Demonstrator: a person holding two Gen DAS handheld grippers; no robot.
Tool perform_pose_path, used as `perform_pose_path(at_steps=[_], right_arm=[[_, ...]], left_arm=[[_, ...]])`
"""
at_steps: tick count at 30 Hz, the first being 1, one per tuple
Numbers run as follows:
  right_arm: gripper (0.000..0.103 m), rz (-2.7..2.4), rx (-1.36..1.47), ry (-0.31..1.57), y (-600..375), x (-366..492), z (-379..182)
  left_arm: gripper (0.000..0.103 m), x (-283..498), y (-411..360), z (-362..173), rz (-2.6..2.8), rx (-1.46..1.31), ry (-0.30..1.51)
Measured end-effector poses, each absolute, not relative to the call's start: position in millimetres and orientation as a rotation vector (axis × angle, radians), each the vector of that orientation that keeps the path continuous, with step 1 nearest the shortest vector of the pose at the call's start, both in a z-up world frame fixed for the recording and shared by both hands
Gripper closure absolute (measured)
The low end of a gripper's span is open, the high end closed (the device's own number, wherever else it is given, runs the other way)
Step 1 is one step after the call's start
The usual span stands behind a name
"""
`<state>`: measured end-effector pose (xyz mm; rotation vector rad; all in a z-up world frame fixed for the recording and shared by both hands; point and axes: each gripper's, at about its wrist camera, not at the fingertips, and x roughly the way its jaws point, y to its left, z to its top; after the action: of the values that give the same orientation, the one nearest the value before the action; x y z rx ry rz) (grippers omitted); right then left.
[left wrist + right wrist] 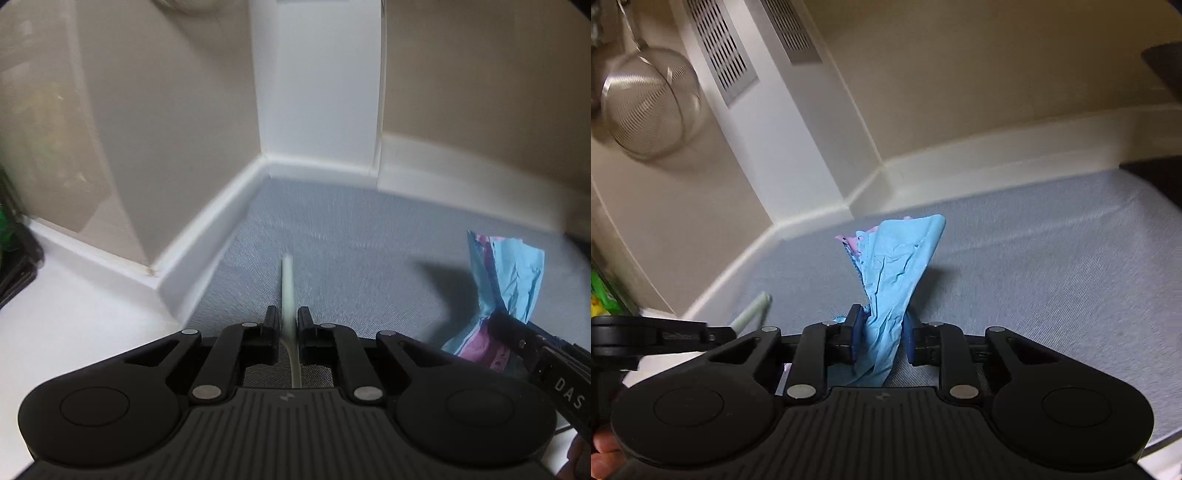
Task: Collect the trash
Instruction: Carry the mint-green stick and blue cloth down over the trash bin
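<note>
While your left hand-held gripper (287, 325) has its jaws nearly together on a thin, pale strip (287, 284), clamped edge-on and poking forward over the grey-blue table (369, 229), your right hand-held gripper (881, 332) is pinched on a crumpled blue wrapper (894, 266) with pink showing at its edge. Both pieces of trash look lifted clear of the surface, the wrapper standing up from the jaws near the white upstand at the back corner. A metal strainer (650, 103) hangs on the wall to the far left, well apart from both. By my reading, you are at the pick-up step with both pieces in hand. No bin is in view, so your next move calls for carrying both away without loosening either grip; the thin strip seems likelier to slip.
</note>
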<state>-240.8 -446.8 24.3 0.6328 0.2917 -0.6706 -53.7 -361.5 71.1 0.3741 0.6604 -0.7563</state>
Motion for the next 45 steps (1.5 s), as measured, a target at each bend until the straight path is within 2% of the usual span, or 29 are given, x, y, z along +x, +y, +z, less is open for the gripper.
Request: perform_pose_path(at_steps=[14,24,37,45], right_arm=[[0.078,-0.648,0.554,0.188,-409.1,-308.6,80.1],[0.078,-0.586,0.47,0.146,-371.2,-369.3,105.6],[0.078,-0.41,0.387,0.144,-294.1,-454.4,122.9],[0.078,-0.326,0.364,0.227,-243.5,-484.3,108.8]], left_arm=[[0.093,-99.3,-282.8,143.5,-0.778,0.223,0.611],[0.093,-161.3,-222.5,184.2,-0.812,0.202,0.55],[0.093,-263.8,-138.8,183.5,-0.86,0.222,0.512],[0.093,-317.7,-97.2,164.3,-0.903,0.218,0.533]])
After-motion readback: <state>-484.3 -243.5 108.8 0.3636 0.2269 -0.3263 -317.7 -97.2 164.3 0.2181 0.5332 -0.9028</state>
